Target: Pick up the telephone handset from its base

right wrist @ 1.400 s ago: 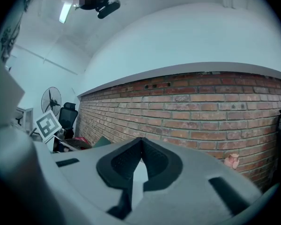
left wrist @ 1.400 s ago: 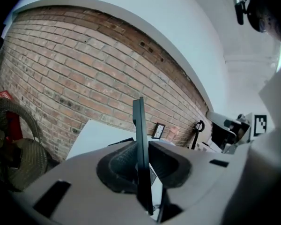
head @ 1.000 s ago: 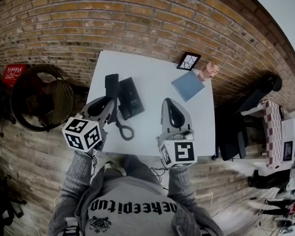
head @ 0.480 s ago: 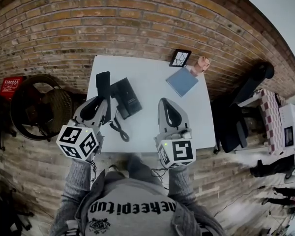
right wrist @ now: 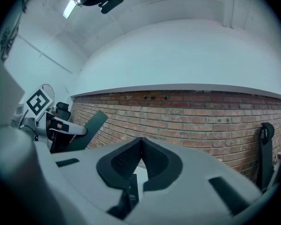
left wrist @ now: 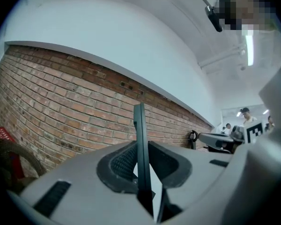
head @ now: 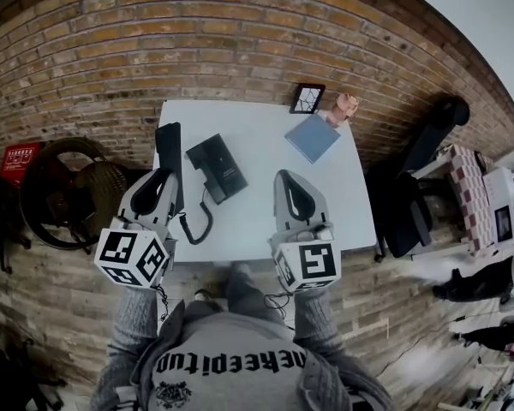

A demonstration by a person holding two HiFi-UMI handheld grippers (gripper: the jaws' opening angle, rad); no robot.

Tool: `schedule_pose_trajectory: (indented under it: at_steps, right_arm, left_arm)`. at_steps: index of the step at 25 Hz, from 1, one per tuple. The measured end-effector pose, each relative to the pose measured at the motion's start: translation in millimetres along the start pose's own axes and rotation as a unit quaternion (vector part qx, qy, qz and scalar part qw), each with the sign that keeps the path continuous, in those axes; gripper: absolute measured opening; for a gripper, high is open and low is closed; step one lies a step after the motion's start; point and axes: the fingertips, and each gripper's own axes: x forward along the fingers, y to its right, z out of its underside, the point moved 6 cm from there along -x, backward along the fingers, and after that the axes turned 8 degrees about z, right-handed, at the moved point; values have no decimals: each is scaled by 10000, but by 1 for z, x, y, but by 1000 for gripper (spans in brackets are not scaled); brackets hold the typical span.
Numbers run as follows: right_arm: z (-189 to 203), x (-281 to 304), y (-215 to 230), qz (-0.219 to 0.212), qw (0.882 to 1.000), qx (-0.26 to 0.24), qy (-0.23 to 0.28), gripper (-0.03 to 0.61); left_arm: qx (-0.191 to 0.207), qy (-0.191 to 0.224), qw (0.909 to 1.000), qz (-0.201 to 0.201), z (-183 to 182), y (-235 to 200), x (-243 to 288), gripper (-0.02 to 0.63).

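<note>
The black telephone handset hangs off its base, up over the table's left edge, with my left gripper shut on it. In the left gripper view the handset shows edge-on as a thin dark bar clamped between the pads of my left gripper. The black base lies on the white table, and a curled cord runs from it toward the handset. My right gripper hovers over the table's front middle, its jaws shut and empty. The handset also appears at the left of the right gripper view.
A blue notebook, a small framed picture and a pinkish figurine sit at the table's far right corner. A round wire fan stands left of the table, a black chair to its right. A brick wall lies beyond.
My left gripper has carried the handset up and leftward away from the base, drawing the cord out. My right gripper has drifted slightly, still shut.
</note>
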Motion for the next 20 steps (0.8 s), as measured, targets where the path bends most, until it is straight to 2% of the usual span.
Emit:
schedule_pose_trajectory:
  at_steps: [14, 20]
  right_arm:
    - [-9, -31, -8, 347, 9994, -37, 39, 5]
    - [-13, -40, -10, 498, 9987, -97, 46, 5]
  left_arm:
    - [268, 444, 9986, -142, -21, 5, -39, 71]
    - [219, 429, 9985, -249, -31, 10, -49, 71]
